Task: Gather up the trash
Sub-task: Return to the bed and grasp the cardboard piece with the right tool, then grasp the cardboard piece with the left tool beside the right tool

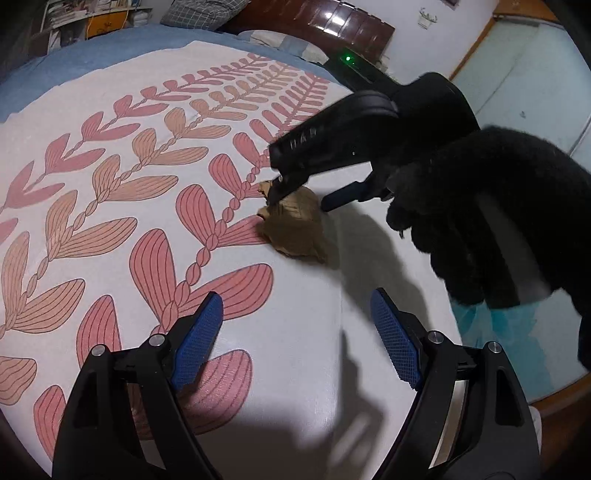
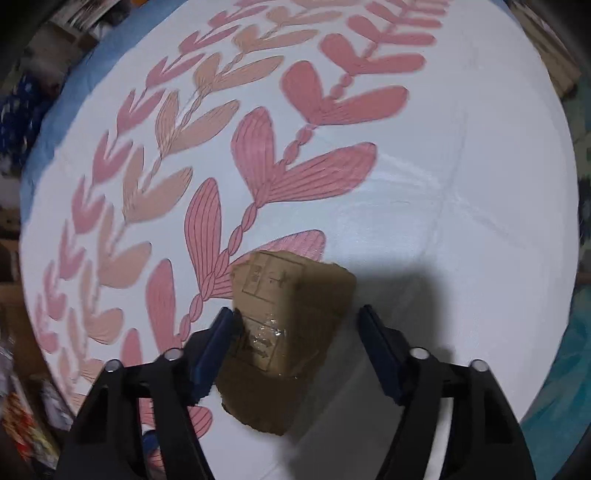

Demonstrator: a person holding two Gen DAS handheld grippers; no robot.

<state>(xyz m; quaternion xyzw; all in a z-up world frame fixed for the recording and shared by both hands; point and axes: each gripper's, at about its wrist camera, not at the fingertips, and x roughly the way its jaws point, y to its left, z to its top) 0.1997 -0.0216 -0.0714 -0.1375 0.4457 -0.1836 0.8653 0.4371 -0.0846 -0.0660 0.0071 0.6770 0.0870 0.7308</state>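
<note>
A crumpled piece of brown cardboard with clear tape lies on a white cloth with pink and tan leaf prints. My right gripper is open and straddles the cardboard, its left pad touching the edge. In the left wrist view the right gripper reaches down onto the cardboard from the right, held by a black-gloved hand. My left gripper is open and empty, hovering over the cloth, nearer than the cardboard.
The cloth covers a bed with a blue sheet beneath. A dark wooden headboard and pillows stand at the far end. A teal bag hangs at the bed's right edge, above the floor.
</note>
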